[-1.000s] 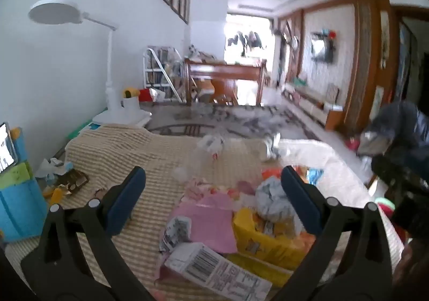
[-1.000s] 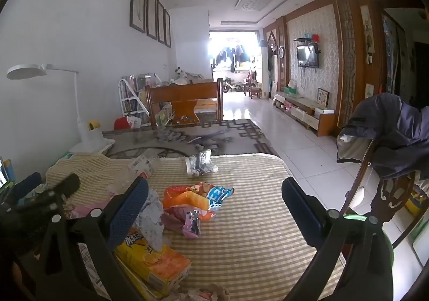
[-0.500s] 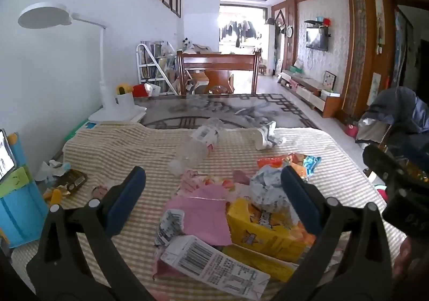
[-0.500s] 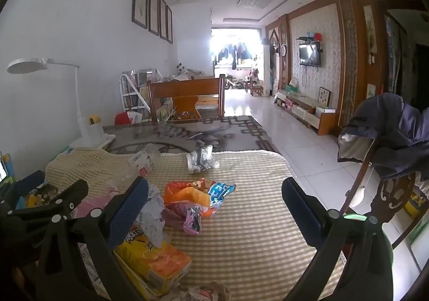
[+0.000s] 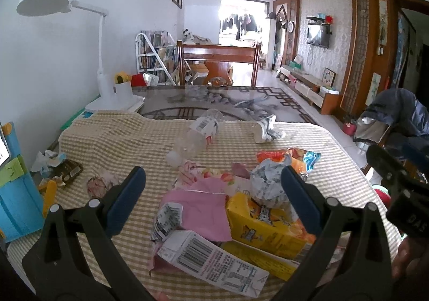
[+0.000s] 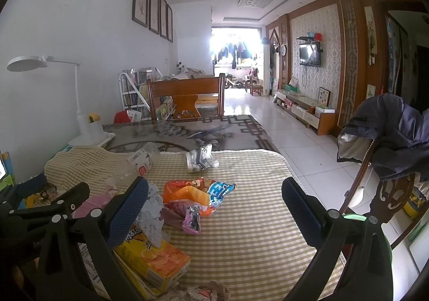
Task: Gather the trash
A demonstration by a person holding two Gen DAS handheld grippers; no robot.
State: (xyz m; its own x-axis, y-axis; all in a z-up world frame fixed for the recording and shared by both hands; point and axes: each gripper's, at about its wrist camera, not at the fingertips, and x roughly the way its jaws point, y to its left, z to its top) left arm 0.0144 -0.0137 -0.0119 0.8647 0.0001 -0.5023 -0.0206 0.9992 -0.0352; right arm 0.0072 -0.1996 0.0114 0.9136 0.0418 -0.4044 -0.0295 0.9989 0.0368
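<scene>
Hovering level above the near edge of the checked-cloth worktop (image 5: 112,140): left tongs (image 5: 213,203), spread wide, empty, aimed forward over the trash pile. Right tongs (image 6: 214,209), likewise wide apart and empty, level, alongside. Trash on cloth: white barcode carton (image 5: 211,260) nearest; pink paper (image 5: 198,209); yellow-orange box (image 6: 152,255); crumpled grey paper (image 5: 265,183); orange snack bag (image 6: 193,192); clear plastic bottle (image 5: 198,134) and crushed paper cup (image 6: 199,158) farther back.
</scene>
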